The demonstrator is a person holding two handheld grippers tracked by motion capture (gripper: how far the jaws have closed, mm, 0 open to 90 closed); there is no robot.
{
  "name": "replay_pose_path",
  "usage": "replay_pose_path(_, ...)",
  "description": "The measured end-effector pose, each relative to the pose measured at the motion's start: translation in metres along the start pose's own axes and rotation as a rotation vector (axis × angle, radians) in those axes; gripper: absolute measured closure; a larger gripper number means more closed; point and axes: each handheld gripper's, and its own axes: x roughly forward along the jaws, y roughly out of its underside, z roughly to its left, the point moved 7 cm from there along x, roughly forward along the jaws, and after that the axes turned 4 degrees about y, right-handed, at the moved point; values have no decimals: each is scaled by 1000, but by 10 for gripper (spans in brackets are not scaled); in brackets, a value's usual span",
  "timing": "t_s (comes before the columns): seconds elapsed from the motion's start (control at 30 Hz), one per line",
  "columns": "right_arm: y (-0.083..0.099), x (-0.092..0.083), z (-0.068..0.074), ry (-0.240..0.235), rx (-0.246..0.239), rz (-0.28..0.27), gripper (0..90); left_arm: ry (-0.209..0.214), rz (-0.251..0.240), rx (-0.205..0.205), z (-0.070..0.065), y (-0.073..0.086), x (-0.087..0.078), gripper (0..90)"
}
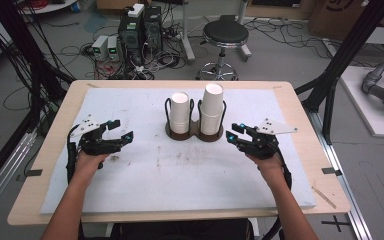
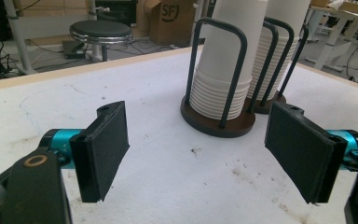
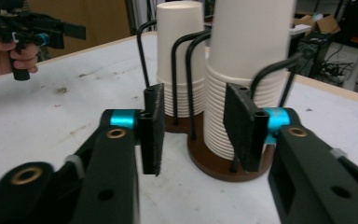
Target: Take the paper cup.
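Two stacks of white paper cups stand upside down in a brown wire holder (image 1: pixel 192 135) at the table's far middle: a shorter stack (image 1: pixel 180 112) and a taller stack (image 1: pixel 212 107). My left gripper (image 1: pixel 122 129) rests left of the holder, its jaws wide apart with nothing between them (image 2: pixel 196 149); the stacks (image 2: pixel 228 60) lie ahead of it. My right gripper (image 1: pixel 235 131) sits close to the right of the holder. Its jaws (image 3: pixel 196 130) stand partly apart, empty, and point at the taller stack (image 3: pixel 247 56) just beyond the pads (image 3: pixel 154 130).
A white mat (image 1: pixel 130 175) covers the wooden table (image 1: pixel 305 125). Beyond the far edge are a black stool (image 1: pixel 225 35), computer boxes (image 1: pixel 140 30) and cables on the floor. Black frame posts (image 1: pixel 345 55) rise at both sides.
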Motion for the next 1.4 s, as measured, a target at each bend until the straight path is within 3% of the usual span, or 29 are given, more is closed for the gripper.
replay_pose_path(0.1,-3,10,13,-27,-39,1,720,0,5,2,0,1,1,214)
replay_pose_path(0.27,-12,25,27,-25,-82,-13,822,2,5,1,0,1,2,214)
replay_pose_path(0.37,-17,34,33,5,-115,-13,894,2,6,-1,0,2,2,214)
replay_pose_path(0.47,-21,43,37,25,-141,-12,900,2,11,2,0,2,2,214)
replay_pose_path(0.67,-26,56,42,40,-145,-26,900,1,9,4,0,2,2,214)
replay_pose_path(0.9,-29,70,45,55,-104,-27,900,5,9,4,-2,2,4,214)
replay_pose_path(1.23,-17,103,58,56,-99,50,900,5,0,-1,-1,-1,4,219)
replay_pose_path(1.4,-11,118,56,67,-49,68,900,11,-23,1,-1,-13,5,219)
